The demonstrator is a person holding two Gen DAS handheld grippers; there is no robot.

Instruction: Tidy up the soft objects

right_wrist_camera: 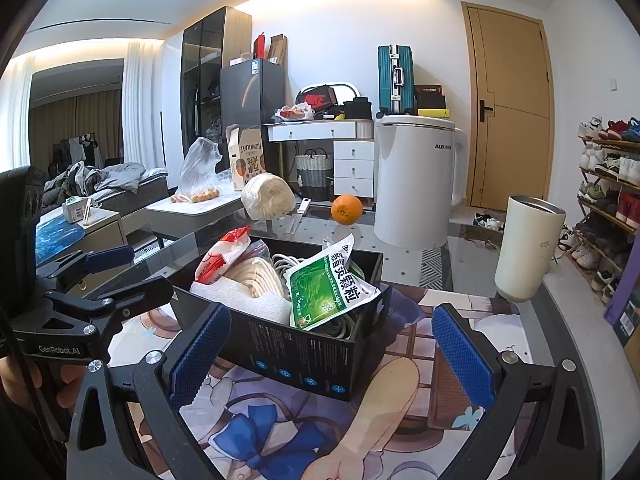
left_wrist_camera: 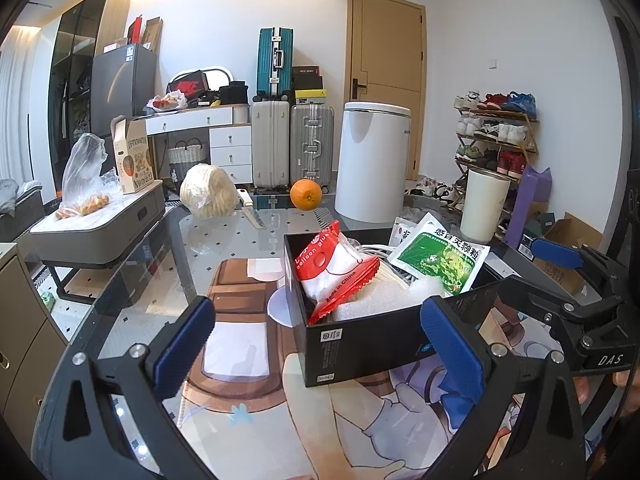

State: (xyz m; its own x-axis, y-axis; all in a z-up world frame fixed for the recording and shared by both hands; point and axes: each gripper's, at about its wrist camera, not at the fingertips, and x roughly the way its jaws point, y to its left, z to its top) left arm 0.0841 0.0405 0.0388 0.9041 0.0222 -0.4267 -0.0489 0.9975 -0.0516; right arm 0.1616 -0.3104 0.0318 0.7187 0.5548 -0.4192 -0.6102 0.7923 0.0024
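On table, black box (left_wrist_camera: 360, 340) w/ soft packets: green packet (right_wrist_camera: 328, 288) light, floppy, slippery; pinch its top edge. Both hand-held grippers, left (left_wrist_camera: 324, 344) & right (right_wrist_camera: 332, 352), open, empty.

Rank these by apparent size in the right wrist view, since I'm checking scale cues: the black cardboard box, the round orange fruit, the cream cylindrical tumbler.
1. Black cardboard box, largest, though nearest the camera.
2. Cream cylindrical tumbler.
3. Round orange fruit, smallest, though farthest away.

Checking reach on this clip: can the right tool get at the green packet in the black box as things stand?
Probably yes: the right tool is open and empty, facing the black box, and the green packet sits on top, uncovered, jutting over the rim.
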